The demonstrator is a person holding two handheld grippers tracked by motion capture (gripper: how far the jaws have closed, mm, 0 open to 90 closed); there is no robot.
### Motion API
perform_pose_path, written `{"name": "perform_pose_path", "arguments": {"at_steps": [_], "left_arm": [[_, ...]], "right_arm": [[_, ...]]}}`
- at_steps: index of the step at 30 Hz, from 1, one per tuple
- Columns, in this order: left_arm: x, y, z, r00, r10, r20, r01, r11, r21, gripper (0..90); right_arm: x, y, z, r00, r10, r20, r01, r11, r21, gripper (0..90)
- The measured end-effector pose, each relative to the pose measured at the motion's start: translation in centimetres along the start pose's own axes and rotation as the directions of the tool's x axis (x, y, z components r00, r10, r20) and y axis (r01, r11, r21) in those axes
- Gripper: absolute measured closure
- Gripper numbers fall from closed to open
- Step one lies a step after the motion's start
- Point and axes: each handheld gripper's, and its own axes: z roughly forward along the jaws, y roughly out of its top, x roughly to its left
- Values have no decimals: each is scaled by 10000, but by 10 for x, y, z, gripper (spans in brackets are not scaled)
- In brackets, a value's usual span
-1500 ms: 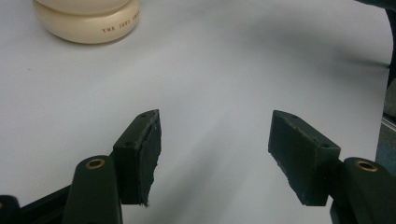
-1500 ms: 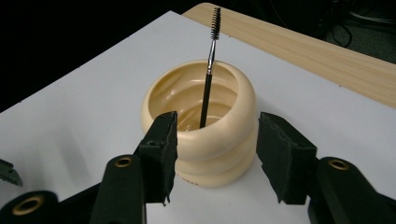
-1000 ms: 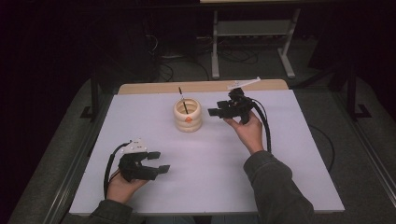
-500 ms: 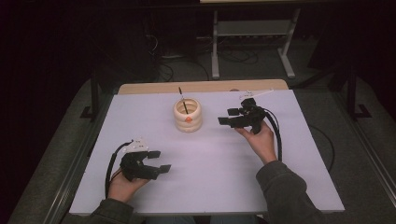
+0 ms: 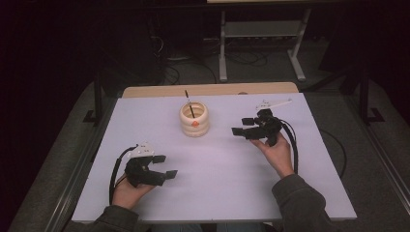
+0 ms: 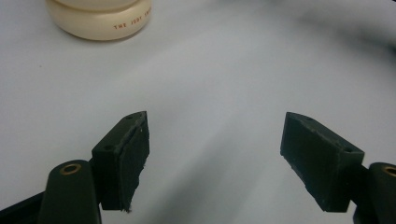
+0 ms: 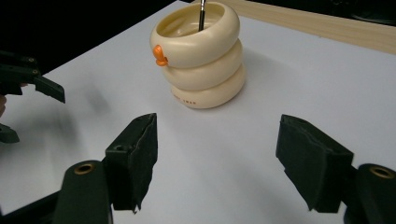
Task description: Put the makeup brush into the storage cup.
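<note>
Plainly, the scene by label:
Holder: a cream ringed pen holder [image 5: 194, 118] of 3 stacked rings stands upright toward the far middle of the white table [image 5: 222, 193]; a small orange figure sits on its front; faint lettering runs round its base in the left gripper view [image 6: 99, 18].
Stick: 1 thin dark stick [image 5: 189, 103], a pen or brush, leans inside the holder; its top is cut off in the right gripper view [image 7: 202, 14], so its kind cannot be told.
Left gripper: the left gripper [image 5: 164, 166] rests near the table's near left, well apart from the holder; its jaws have just been opening and stand wide, nothing between them.
Right gripper: the right gripper [image 5: 242, 126] hovers to the right of the holder, pointed toward it but apart from it; its jaws too have just been opening, wide and empty.
Progress: judged from this, the stick is already in the holder and both grippers are free; little seems left beyond drawing the hands away.
Hidden: the holder's inside and the stick's lower end are out of sight; a small white object [image 5: 273, 103] at the far right of the table is too small to name; the room behind is dark.
</note>
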Motion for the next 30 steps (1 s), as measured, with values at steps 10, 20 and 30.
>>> {"name": "perform_pose_path", "arguments": {"at_steps": [10,20,30], "left_arm": [[-1,1,0,9999,162,21,-162,9999,35,236],[0,1,-2,9999,120,114,-120,9999,60,249],[1,0,-3,9999,136,-40,-136,9999,31,248]], "right_arm": [[3,-9,-12,10000,-31,46,32,9999,-126,270],[3,-30,-27,9999,168,-11,-168,9997,-163,278],[12,-37,-31,9997,-190,144,190,9998,63,262]]}}
